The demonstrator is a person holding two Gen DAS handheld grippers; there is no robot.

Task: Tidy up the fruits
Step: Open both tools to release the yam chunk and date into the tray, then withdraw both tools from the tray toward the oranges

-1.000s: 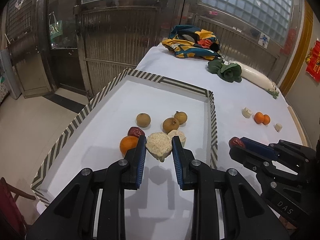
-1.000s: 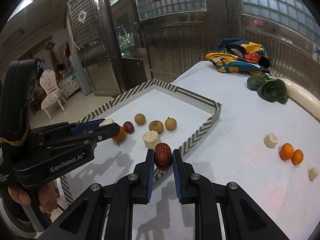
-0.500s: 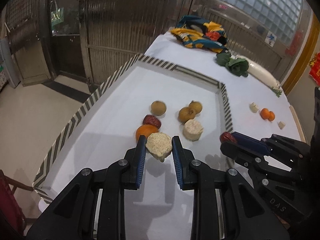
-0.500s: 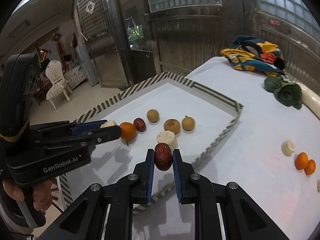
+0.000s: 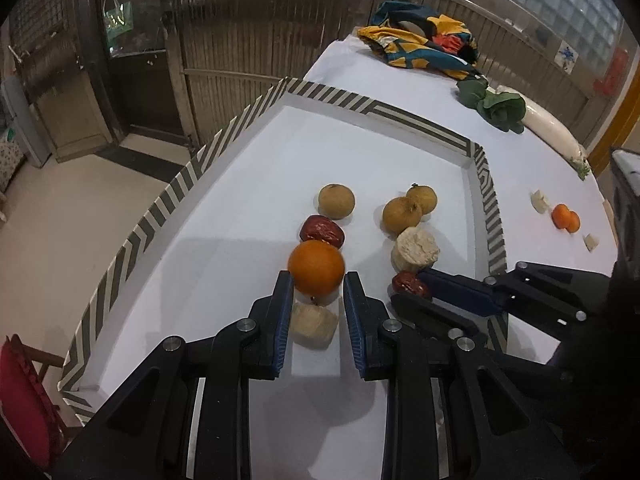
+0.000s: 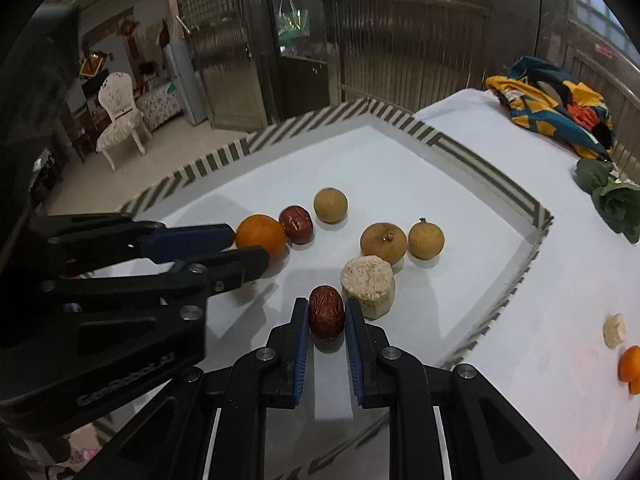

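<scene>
White-lined striped tray (image 5: 192,184), fruit grouped by kind; left gripper (image 5: 316,300) clamping pale chunk (image 5: 314,322) near orange (image 5: 316,266), right gripper (image 6: 326,320) pinching red date (image 6: 326,312) over tray

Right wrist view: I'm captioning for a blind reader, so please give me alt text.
The right gripper holds a red date between its jaws above a striped-rimmed white tray, beside a pale cut chunk. The tray holds an orange, another date and three longans; the left gripper reaches in from the left.

Wrinkled glossy date (image 6: 326,312), matt white tray liner (image 5: 248,208), ribbed metal doors (image 5: 240,32)
</scene>
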